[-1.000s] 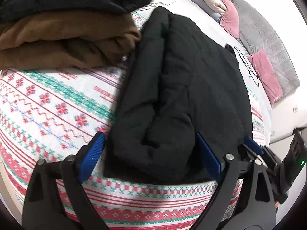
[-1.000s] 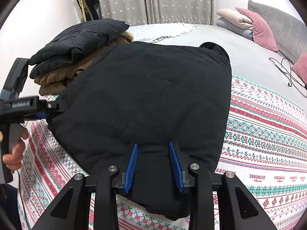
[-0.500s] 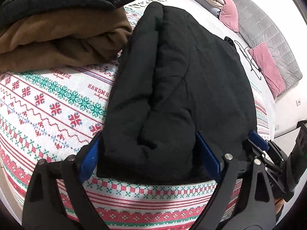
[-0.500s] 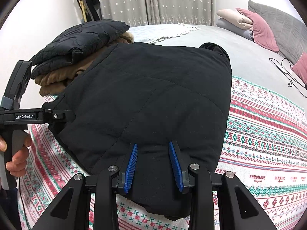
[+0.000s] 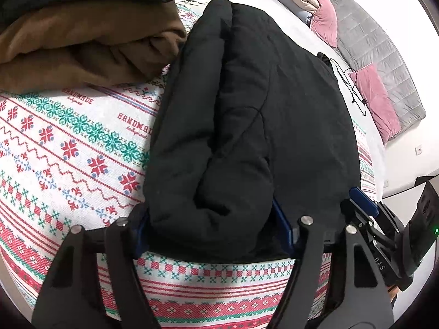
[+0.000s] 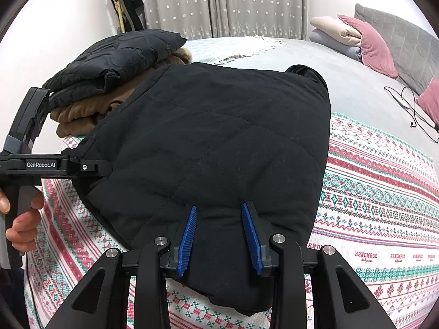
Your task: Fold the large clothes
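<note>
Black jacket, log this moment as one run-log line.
black jacket: folded on patterned blanket | left gripper: just closing on the near-left fold | right gripper: shut on near edge

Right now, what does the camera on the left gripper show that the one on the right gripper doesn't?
Only the left view shows the thick rolled fold at the near end of the black quilted jacket, which the left gripper has just been closing around.

Only the right view shows the star-dotted grey curtains, a hand holding the left gripper's handle, and the right gripper pinching the jacket's near edge.

Both show the jacket on the red-and-green patterned blanket, the stack of a dark quilted garment over a brown one, and pink cushions.
</note>
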### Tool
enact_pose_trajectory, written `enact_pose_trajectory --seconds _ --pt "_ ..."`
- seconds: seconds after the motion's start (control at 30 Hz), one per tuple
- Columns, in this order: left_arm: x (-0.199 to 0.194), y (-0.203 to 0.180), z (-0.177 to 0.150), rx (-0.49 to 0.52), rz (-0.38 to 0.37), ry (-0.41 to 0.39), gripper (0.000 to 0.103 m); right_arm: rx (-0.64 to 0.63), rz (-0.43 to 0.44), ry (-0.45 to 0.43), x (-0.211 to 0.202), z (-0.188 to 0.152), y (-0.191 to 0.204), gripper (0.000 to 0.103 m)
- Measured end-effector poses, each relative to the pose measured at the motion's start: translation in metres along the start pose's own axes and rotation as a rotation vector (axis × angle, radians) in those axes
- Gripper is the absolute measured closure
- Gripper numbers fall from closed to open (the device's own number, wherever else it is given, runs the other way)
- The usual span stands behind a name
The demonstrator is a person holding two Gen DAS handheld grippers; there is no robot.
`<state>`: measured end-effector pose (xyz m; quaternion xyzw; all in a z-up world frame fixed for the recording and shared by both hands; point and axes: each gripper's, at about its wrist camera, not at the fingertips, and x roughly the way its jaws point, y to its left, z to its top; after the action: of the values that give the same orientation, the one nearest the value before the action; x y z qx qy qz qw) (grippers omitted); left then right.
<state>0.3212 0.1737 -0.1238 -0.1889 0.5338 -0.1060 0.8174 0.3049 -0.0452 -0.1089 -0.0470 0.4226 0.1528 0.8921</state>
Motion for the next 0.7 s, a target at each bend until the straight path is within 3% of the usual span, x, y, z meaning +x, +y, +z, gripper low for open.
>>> enact_pose_trajectory --seconds 0.27,0.33,0.4,0.43,0.63,0.7 --pt "0.0 -0.007 -0.001 -0.006 0.019 -0.001 0.033 0.026 0.048 -0.018 -0.009 0.011 -0.009 0.058" --pt "-0.001 -0.009 0.0 -0.007 0.027 0.0 0.034 0.026 0.023 -0.03 -0.012 0.018 -0.015 0.048" --pt "0.0 -0.01 0.001 -0.009 0.033 0.002 0.034 0.051 -0.016 -0.051 -0.013 0.028 -0.03 0.026" --pt "0.001 -0.011 0.001 -0.011 0.035 0.004 0.034 0.09 -0.02 -0.061 -0.012 0.034 -0.043 0.023" --pt "0.002 -0.015 0.004 -0.023 0.033 0.013 0.034 0.445 0.183 0.045 0.047 0.056 -0.141 0.019" --pt "0.003 -0.014 0.006 -0.02 0.033 0.014 0.034 0.562 0.303 0.052 0.071 0.059 -0.166 0.019"
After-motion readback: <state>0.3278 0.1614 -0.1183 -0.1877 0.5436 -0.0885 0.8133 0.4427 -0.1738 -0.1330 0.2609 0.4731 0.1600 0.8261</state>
